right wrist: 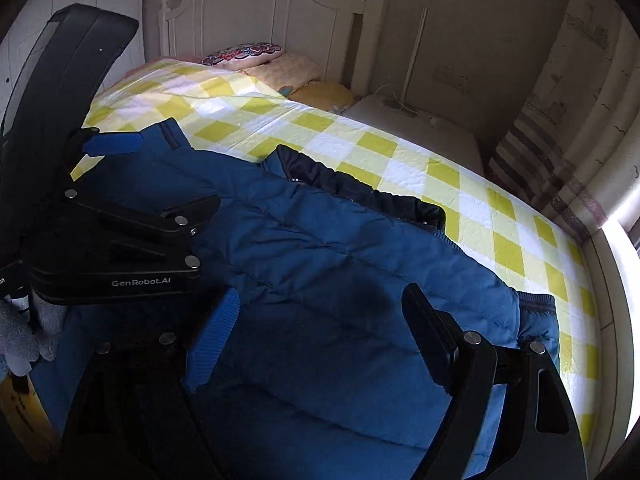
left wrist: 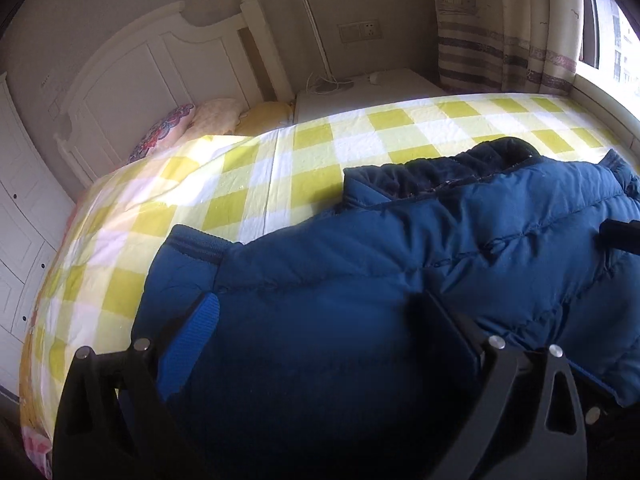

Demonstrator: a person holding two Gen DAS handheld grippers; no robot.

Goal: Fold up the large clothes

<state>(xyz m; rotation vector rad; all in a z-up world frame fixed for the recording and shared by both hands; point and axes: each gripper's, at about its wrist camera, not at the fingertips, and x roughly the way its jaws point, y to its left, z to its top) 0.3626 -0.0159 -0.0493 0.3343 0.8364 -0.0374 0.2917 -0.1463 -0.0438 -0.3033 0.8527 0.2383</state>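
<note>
Blue puffy jacket (left wrist: 360, 248) is the thing getting folded here, a quilted down one spread across the yellow-and-white check bedspread (left wrist: 248, 184), dark lining showing at the collar (left wrist: 460, 168) on the far side. Going left to right: the white headboard (left wrist: 132, 76) and a few pillows (left wrist: 208, 116) sit off at the left end of the bed, well away from the work, so there's plenty of flat sheet to fold on. Left gripper (left wrist: 320, 328) hangs over the jacket's left part with its jaws spread wide and nothing pinched, just fabric under them; the ribbed cuff (left wrist: 196, 244) is just past its left finger. Right gripper (right wrist: 324, 328) is over the middle of the body, jaws also apart and empty. My guess is both are lined up for a new grab, since neither is holding anything. Curtain (left wrist: 500, 28) and window are at the far right.
</note>
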